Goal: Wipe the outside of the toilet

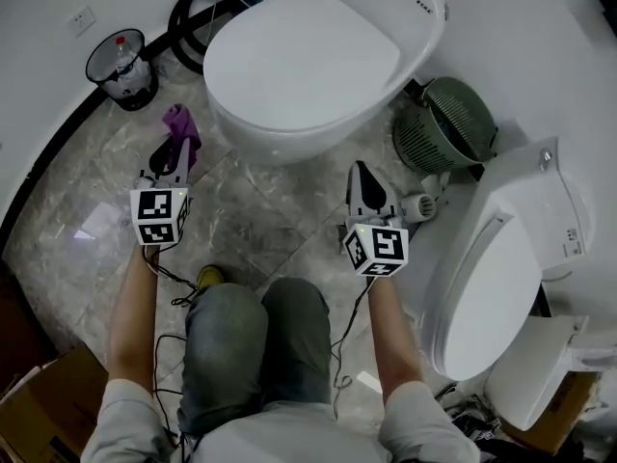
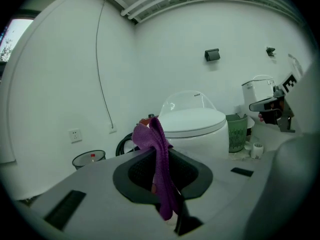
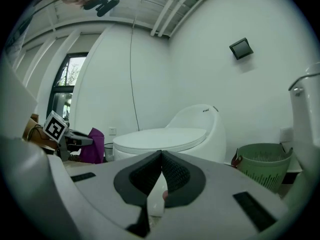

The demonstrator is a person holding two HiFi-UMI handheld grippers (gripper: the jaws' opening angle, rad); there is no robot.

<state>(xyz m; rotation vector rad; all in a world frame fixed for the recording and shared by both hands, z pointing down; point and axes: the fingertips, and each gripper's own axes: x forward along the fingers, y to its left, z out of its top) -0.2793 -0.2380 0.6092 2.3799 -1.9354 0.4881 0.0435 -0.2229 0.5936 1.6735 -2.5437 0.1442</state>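
A white toilet (image 1: 318, 56) with its lid down stands ahead of me on the marble floor; it also shows in the left gripper view (image 2: 192, 126) and the right gripper view (image 3: 170, 136). My left gripper (image 1: 176, 157) is shut on a purple cloth (image 1: 180, 126), which hangs over its jaws (image 2: 159, 169), a short way left of the bowl. My right gripper (image 1: 364, 183) is shut with nothing in it, its tips meeting (image 3: 160, 156) just in front of the bowl's right side.
A black mesh bin (image 1: 120, 68) stands at the far left by the wall. A green basket (image 1: 448, 125) sits right of the toilet. A second white toilet (image 1: 501, 278) lies at the right. A black hose coil (image 1: 193, 13) is behind the bowl. A cardboard box (image 1: 39, 413) is at the lower left.
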